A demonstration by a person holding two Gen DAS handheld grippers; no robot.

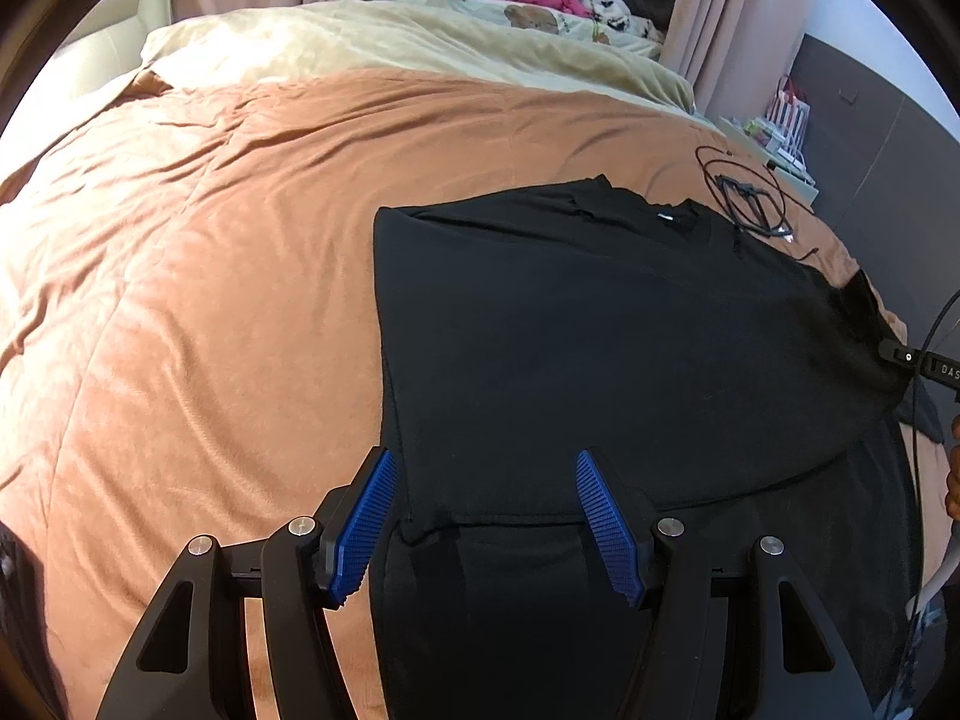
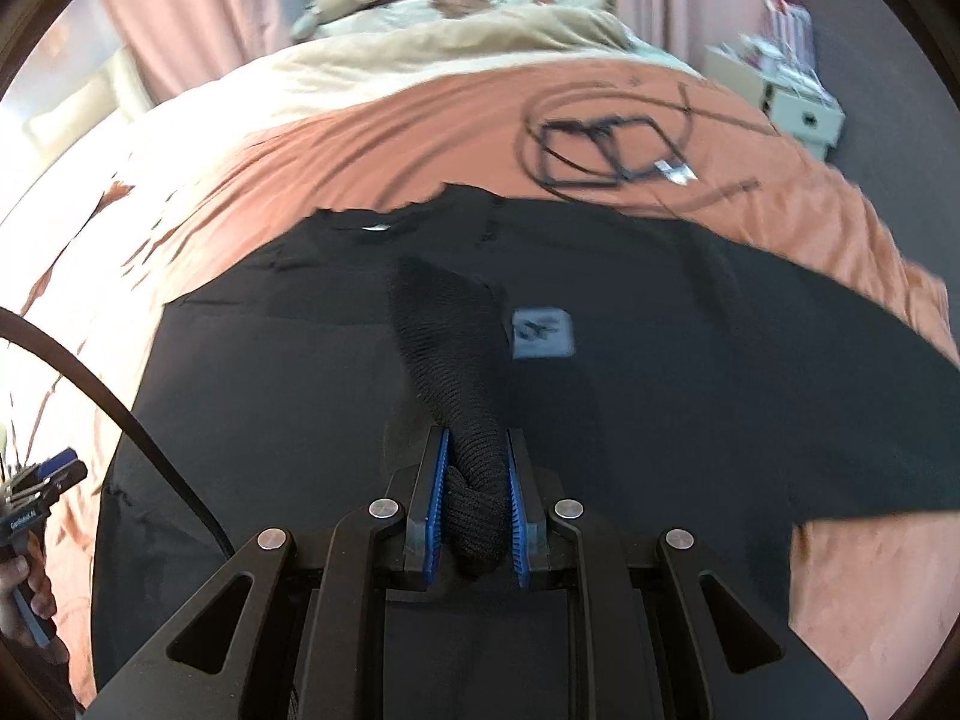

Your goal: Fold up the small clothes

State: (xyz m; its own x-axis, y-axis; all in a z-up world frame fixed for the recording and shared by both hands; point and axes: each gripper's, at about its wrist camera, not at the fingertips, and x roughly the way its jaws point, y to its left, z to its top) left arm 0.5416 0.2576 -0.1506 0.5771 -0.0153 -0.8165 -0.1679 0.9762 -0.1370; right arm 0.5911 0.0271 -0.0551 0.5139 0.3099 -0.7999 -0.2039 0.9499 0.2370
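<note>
Shirt [image 2: 660,396] sleeve in right gripper [image 2: 477,504] jaws

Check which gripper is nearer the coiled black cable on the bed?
Right. The right gripper, shut on the black shirt's ribbed cuff, faces the cable just past the collar. The left gripper hangs open at the hem, farther back.

Black T-shirt [image 1: 600,330]: short-sleeved, plain knit, spread flat on an orange-brown bed cover, collar toward 12 o'clock with a small white neck label showing, hem toward 6 o'clock. One ribbed edge is bunched and lifted at 6 o'clock in the right wrist view; grey square patch beside it.
</note>
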